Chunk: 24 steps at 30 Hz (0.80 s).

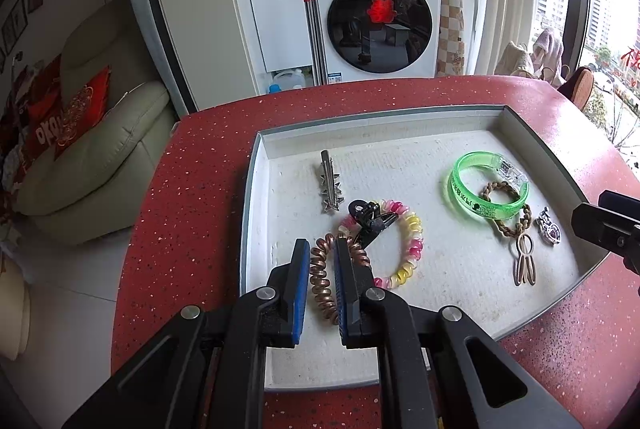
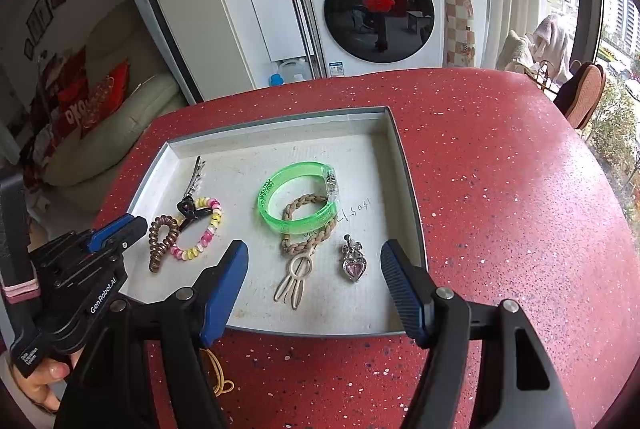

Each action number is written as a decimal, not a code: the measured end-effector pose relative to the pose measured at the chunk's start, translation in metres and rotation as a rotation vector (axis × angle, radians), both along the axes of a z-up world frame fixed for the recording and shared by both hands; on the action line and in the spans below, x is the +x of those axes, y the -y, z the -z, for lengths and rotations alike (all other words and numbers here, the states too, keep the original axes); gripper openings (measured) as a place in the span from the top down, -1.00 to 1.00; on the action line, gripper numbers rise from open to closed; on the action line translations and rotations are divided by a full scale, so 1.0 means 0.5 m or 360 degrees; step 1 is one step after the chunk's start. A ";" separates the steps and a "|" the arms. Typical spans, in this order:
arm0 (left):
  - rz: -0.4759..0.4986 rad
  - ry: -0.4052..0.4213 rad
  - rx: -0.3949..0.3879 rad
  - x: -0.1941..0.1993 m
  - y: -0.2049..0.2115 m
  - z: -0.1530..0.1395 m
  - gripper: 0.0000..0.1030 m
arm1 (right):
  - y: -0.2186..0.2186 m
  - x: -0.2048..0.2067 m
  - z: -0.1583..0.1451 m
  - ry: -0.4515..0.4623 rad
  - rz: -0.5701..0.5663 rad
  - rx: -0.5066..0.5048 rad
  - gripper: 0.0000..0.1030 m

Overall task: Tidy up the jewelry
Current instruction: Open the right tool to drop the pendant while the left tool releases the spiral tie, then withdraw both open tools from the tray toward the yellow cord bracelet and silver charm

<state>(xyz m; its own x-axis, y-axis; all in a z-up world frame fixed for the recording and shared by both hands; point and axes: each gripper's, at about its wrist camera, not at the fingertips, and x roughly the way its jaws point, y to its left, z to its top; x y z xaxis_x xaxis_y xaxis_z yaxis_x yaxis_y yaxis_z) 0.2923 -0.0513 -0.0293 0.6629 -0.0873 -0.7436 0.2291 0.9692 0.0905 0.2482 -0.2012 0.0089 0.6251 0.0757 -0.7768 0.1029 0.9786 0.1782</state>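
The left gripper (image 1: 322, 269) is clamped shut with nothing held above the copper coil tie (image 1: 320, 277), while the right gripper (image 2: 312, 269) gapes over the tray (image 2: 404, 165).

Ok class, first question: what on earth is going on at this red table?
A person holding a gripper in each hand is sorting jewelry in a shallow tray. The left gripper hovers over the copper coil tie, fingers nearly together, apparently not holding it. The right gripper hangs open above the heart pendant, near the green bangle.
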 end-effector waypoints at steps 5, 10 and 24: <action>0.0002 0.0004 -0.0013 -0.001 0.000 -0.005 0.40 | -0.001 -0.005 0.000 -0.0011 -0.0008 0.0006 -0.41; -0.0011 0.0015 -0.0038 -0.006 -0.007 -0.014 0.40 | 0.001 -0.016 -0.004 -0.0003 -0.0003 0.0037 -0.47; -0.0041 0.0149 -0.0080 -0.061 -0.028 -0.062 -1.00 | 0.006 -0.068 -0.037 0.0092 0.0037 0.0083 -0.79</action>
<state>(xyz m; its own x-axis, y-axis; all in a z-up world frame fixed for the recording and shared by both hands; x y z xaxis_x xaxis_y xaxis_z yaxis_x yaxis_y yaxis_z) 0.2617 -0.0372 0.0018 0.7316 -0.1050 -0.6736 0.1968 0.9785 0.0612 0.2142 -0.2042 0.0273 0.6707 0.1003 -0.7349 0.1133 0.9653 0.2351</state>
